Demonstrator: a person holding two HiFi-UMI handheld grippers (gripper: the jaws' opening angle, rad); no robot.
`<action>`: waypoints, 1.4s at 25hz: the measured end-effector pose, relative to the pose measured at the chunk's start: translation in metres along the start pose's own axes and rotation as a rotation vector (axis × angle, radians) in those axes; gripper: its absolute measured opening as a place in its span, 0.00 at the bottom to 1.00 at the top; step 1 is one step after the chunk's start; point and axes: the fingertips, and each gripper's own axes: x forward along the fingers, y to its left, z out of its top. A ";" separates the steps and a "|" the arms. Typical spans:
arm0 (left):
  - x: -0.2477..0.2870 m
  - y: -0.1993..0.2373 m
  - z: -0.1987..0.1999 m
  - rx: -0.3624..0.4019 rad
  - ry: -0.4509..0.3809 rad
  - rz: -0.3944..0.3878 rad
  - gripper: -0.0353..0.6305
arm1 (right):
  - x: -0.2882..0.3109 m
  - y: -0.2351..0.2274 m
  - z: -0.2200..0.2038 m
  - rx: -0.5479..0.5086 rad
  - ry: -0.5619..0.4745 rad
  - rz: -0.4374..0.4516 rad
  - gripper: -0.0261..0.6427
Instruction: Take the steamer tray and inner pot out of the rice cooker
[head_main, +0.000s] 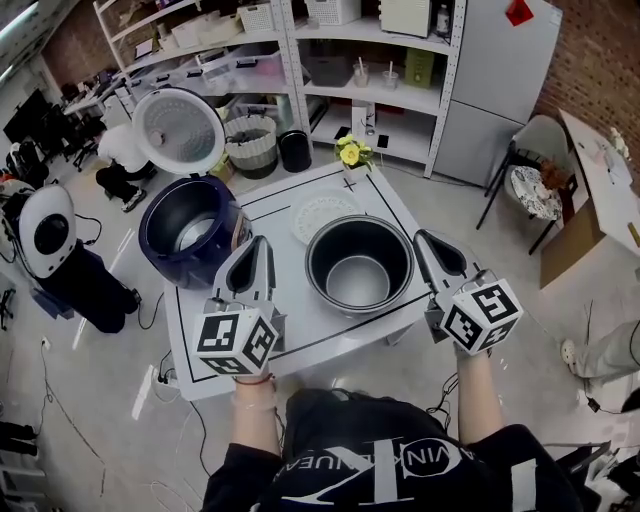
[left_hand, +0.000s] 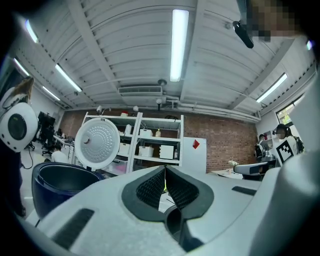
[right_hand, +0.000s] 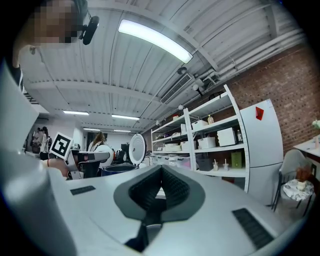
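Note:
The dark blue rice cooker (head_main: 190, 228) stands at the table's left with its lid (head_main: 180, 130) swung up and its cavity empty. The black inner pot (head_main: 358, 262) sits on the white table (head_main: 300, 330) at the centre. Just behind it lies the white steamer tray (head_main: 322, 213). My left gripper (head_main: 262, 242) hovers left of the pot, shut and empty. My right gripper (head_main: 421, 238) hovers at the pot's right, also shut and empty. In the left gripper view the jaws (left_hand: 164, 168) meet, with the cooker (left_hand: 60, 181) at left. In the right gripper view the jaws (right_hand: 161, 169) are pressed together.
A small vase of yellow flowers (head_main: 350, 152) stands at the table's far edge. Shelving (head_main: 330, 60) and a grey fridge (head_main: 495, 80) line the back. A chair (head_main: 535, 175) is at the right, and a white round device (head_main: 45, 232) on a stand at the left.

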 end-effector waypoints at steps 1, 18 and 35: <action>-0.001 0.000 0.000 0.002 0.001 0.001 0.07 | 0.000 0.000 0.000 0.000 -0.001 0.001 0.04; 0.001 0.002 0.001 -0.001 0.007 0.007 0.07 | 0.006 0.001 -0.002 -0.001 0.008 0.024 0.04; 0.008 0.004 -0.006 -0.005 0.033 0.004 0.07 | 0.008 -0.005 -0.010 0.008 0.021 0.027 0.04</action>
